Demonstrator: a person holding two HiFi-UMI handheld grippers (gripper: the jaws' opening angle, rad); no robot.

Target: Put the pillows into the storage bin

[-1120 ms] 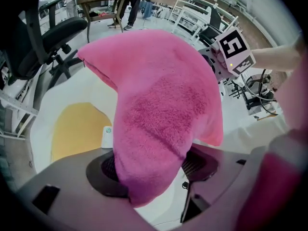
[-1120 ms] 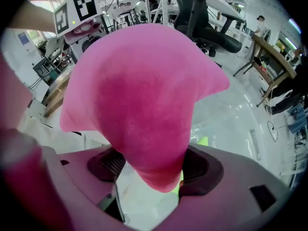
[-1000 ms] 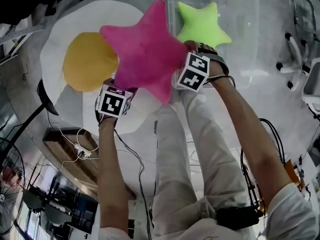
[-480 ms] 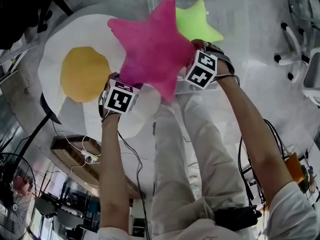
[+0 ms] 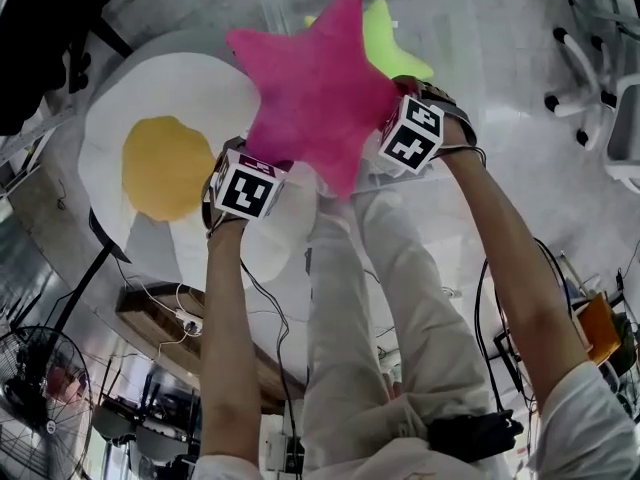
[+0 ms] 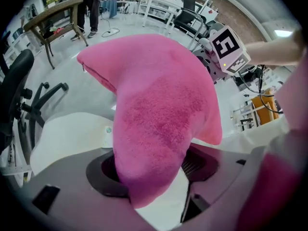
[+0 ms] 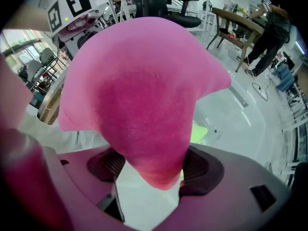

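Note:
A pink star pillow point(image 5: 315, 93) hangs in the air between both grippers. My left gripper point(image 5: 262, 168) is shut on one lower arm of the pink star pillow point(image 6: 154, 129), which fills the space between its jaws. My right gripper point(image 5: 385, 128) is shut on another arm of the pink star pillow point(image 7: 144, 119). A green star pillow point(image 5: 395, 43) lies inside the clear storage bin point(image 5: 440, 28) behind the pink one, partly hidden by it; a green sliver point(image 7: 198, 133) shows in the right gripper view. A fried-egg pillow point(image 5: 160, 158) lies on the floor at the left.
An office chair base point(image 5: 590, 68) stands at the right. A floor fan point(image 5: 45, 388) and a power strip with cables point(image 5: 185, 318) are at the lower left. A wooden table point(image 6: 57, 13) and a black chair point(image 6: 19, 90) show in the left gripper view.
Both grippers have carried the pink star pillow to the right and up in the head view, over the storage bin; it now covers more of the green star and has left the egg's yolk.

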